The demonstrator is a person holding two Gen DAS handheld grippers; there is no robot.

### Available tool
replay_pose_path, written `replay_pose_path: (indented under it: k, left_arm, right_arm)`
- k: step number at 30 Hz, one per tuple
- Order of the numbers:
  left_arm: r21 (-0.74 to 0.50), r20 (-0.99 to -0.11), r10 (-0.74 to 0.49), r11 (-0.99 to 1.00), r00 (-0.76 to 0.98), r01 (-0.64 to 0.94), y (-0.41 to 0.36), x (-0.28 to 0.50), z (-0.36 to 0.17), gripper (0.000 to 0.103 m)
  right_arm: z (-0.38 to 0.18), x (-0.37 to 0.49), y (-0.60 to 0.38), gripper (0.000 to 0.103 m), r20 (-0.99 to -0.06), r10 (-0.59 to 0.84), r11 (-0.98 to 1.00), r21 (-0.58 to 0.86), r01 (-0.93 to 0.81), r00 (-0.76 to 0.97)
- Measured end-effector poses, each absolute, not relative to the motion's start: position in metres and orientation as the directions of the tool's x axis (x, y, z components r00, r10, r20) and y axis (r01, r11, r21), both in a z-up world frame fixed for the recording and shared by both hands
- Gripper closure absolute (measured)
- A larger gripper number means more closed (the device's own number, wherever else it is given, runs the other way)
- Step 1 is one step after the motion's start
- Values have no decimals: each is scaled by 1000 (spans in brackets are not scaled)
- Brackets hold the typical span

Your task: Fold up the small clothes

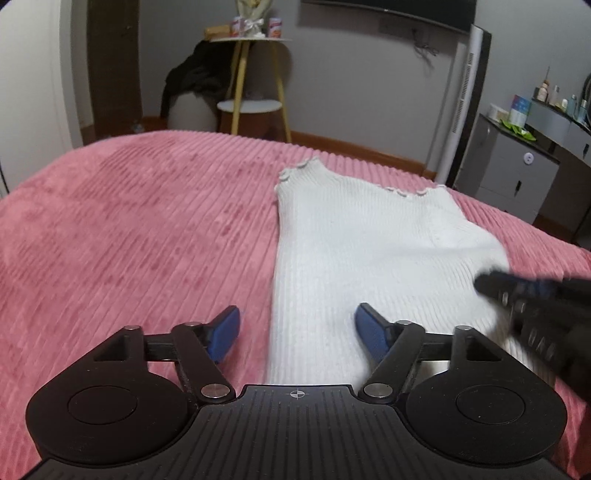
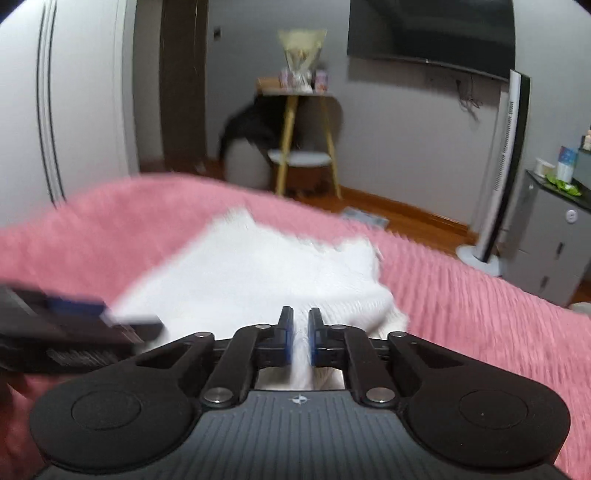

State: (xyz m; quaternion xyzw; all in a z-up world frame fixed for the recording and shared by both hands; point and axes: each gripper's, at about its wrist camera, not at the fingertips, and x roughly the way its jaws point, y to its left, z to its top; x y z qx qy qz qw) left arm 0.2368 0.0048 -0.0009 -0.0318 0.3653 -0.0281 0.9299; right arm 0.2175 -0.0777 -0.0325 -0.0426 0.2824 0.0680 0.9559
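Note:
A small white ribbed knit top (image 1: 369, 251) lies flat on the pink bed cover (image 1: 129, 229), its scalloped neckline at the far end. My left gripper (image 1: 297, 328) is open, its blue pads straddling the top's near left edge. My right gripper (image 2: 301, 325) is shut on the near hem of the white top (image 2: 258, 273), with cloth pinched between the blue pads. The right gripper shows blurred at the right of the left wrist view (image 1: 532, 306). The left gripper shows blurred at the left of the right wrist view (image 2: 74, 321).
Past the bed's far edge stand a yellow-legged side table (image 1: 255, 81), a white pouf with dark clothing (image 1: 192, 107), a tower fan (image 1: 465, 103) and a grey cabinet (image 1: 517, 173). A TV (image 2: 428, 29) hangs on the wall.

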Motion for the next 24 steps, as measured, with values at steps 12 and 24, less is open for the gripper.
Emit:
replay_pose_path:
  k: [12, 24]
  left_arm:
    - [-184, -704, -121, 983, 700, -15, 25, 239, -7, 18]
    - [-153, -678, -104, 988, 728, -1, 17, 275, 8, 18]
  right_arm:
    - [-41, 224, -77, 98, -566, 23, 982, -144, -126, 824]
    - [-22, 281, -68, 98, -576, 7, 995, -79, -64, 817]
